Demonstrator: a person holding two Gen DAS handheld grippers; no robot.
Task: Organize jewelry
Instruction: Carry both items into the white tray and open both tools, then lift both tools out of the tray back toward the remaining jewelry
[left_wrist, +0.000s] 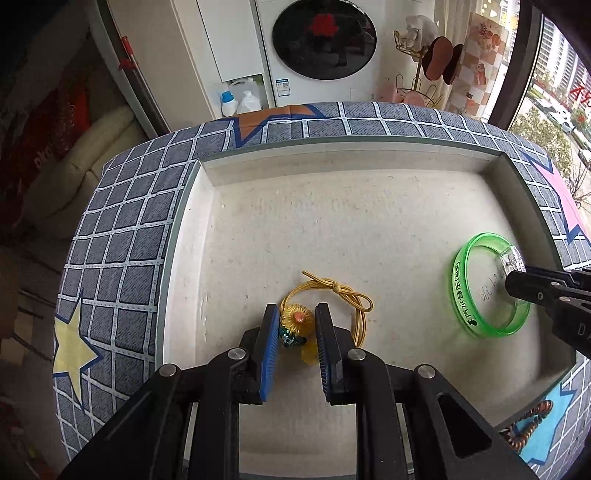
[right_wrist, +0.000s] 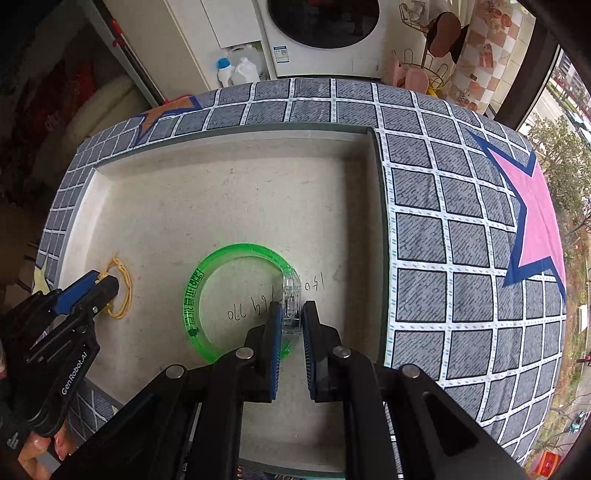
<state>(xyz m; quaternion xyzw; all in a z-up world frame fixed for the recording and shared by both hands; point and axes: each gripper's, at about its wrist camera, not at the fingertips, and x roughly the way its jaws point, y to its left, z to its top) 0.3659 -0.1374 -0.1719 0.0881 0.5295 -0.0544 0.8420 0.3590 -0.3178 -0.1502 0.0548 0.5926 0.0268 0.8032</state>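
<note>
Two grippers are working over one shallow white tray (left_wrist: 258, 229) that is sitting on a table covered in a grey checked cloth (left_wrist: 122, 236) with coloured stars. Left wrist view: the left gripper (left_wrist: 296, 325) is standing open, its blue-padded fingers (left_wrist: 269, 332) straddling a yellow flower charm (left_wrist: 297, 318) without visibly pressing on it; the charm is hanging on a yellow cord loop (left_wrist: 354, 299) lying flat on the tray floor, knot toward the far side. A green translucent bangle (left_wrist: 469, 291) is lying well to the right, near the tray's right wall, with the right gripper reaching its clear clasp from the right edge of view. A coiled brown hair tie (left_wrist: 524, 424) is resting on the cloth outside the tray's near right corner. Right wrist view: the right gripper (right_wrist: 293, 321) is bracketing the bangle's clear clasp section (right_wrist: 291, 302), fingers close on either side, a thin gap showing on the right, so a firm grip cannot be confirmed. The bangle (right_wrist: 207, 273) is lying flat over handwritten marks (right_wrist: 240, 314) on the tray (right_wrist: 221, 192). The left gripper (right_wrist: 101, 284) is sitting at far left over the cord (right_wrist: 123, 291).
</note>
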